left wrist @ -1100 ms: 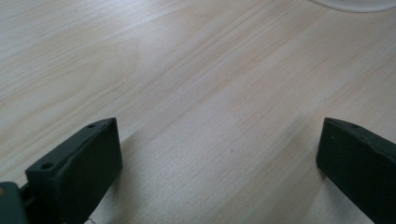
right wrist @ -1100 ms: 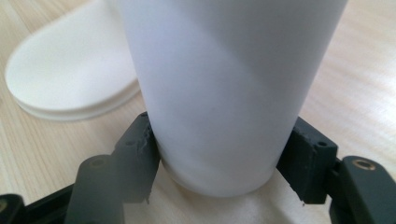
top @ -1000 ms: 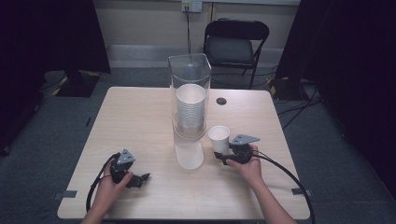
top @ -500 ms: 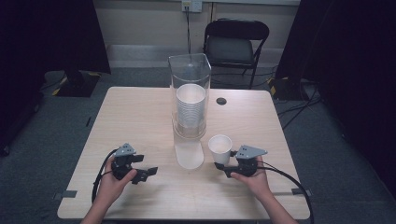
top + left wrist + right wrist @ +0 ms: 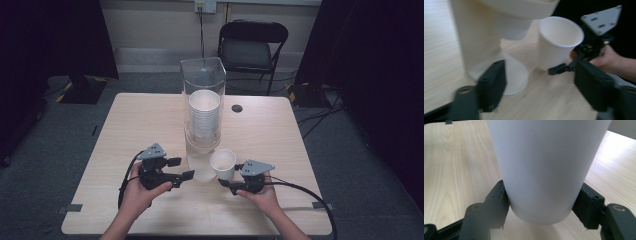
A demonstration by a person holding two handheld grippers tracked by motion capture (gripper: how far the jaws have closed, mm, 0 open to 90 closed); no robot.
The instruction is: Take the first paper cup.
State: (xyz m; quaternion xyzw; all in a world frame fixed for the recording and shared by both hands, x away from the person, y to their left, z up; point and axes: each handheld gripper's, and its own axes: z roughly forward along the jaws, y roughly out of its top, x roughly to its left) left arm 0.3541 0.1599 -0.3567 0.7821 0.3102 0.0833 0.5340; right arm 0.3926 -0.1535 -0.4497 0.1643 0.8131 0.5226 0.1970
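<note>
Landmark for all positions: the clear cup dispenser, upright mid-table with a stack of white cups inside it.

Left of the dispenser's foot: my left gripper, held just above the table, jaws spread and holding nothing. In the left gripper view the dispenser base sits between and just beyond those jaws, close to the near one. The view is blurred, so I cannot say whether that jaw touches the base.

Just right of the dispenser's foot, on the side nearest me: one loose white paper cup, mouth up. My right gripper pinches it low on the wall. In the right gripper view the cup is seated between both jaws near its bottom edge. I cannot tell whether it rests on the table or hangs just clear of it.

Risks, as I judge them:
- The grip is low on a thin, tapered wall. Too much squeeze could buckle the paper, and too little could let the cup slide down out of the jaws.
- Holding below the cup's middle leaves it top-heavy, so a quick wrist turn could tip it over the jaws.
- The cup stands just beside the dispenser, and a sideways move toward it could knock the rim on the clear wall.
- My open left jaws are near the base, so a careless push there could shove or rock the tall dispenser.
</note>
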